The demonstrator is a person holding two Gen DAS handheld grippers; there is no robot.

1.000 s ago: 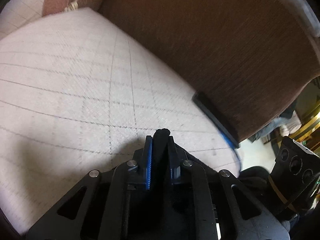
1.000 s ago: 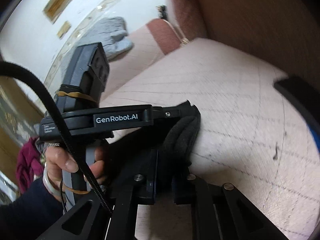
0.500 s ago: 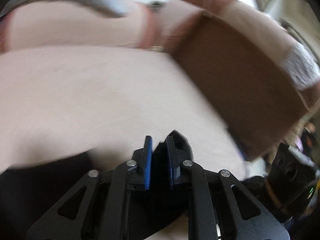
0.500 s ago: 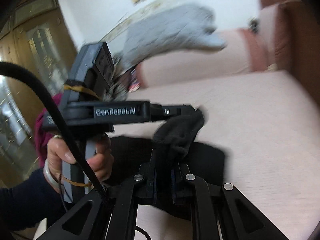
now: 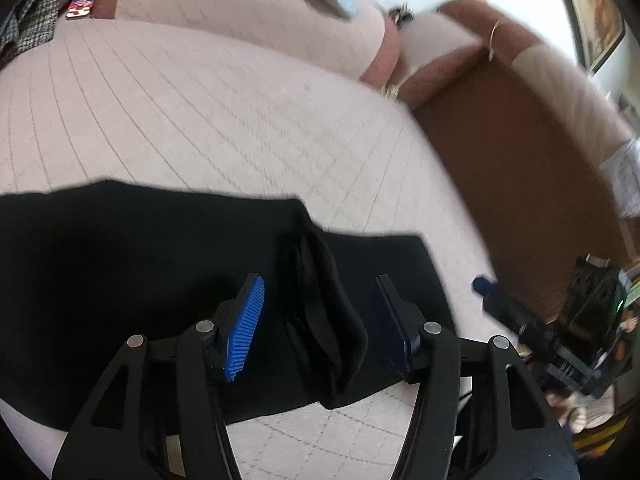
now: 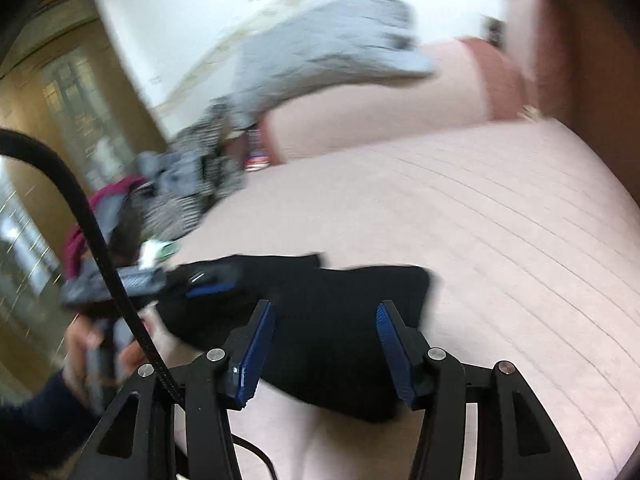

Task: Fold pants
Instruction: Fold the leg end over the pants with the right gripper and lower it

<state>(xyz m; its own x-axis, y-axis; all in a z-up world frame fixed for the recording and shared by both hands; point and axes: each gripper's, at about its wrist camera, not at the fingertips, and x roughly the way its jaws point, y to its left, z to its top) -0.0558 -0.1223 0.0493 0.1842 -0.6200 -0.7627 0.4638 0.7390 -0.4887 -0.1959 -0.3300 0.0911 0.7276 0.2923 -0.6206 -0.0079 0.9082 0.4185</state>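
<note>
The black pants [image 5: 132,264] lie folded on the pink quilted cushion [image 5: 208,112]. A raised fold of black cloth [image 5: 320,320] stands between the jaws of my left gripper [image 5: 318,292], which is open and not touching it. In the right wrist view the pants [image 6: 336,320] lie under my open, empty right gripper [image 6: 326,320]. The left gripper's body [image 6: 132,280] shows blurred at the left there, held in a hand. The right gripper's body [image 5: 560,320] shows at the right edge of the left wrist view.
A brown sofa back [image 5: 520,168] rises at the right. A pink backrest [image 6: 380,108] carries a grey garment [image 6: 320,52]. A pile of checked and red clothes [image 6: 180,184] sits at the far left. A black cable [image 6: 100,248] crosses the right wrist view.
Both grippers held black cloth shut, then swung the pants down onto the cushion and opened. The pants now lie flat, released from both.
</note>
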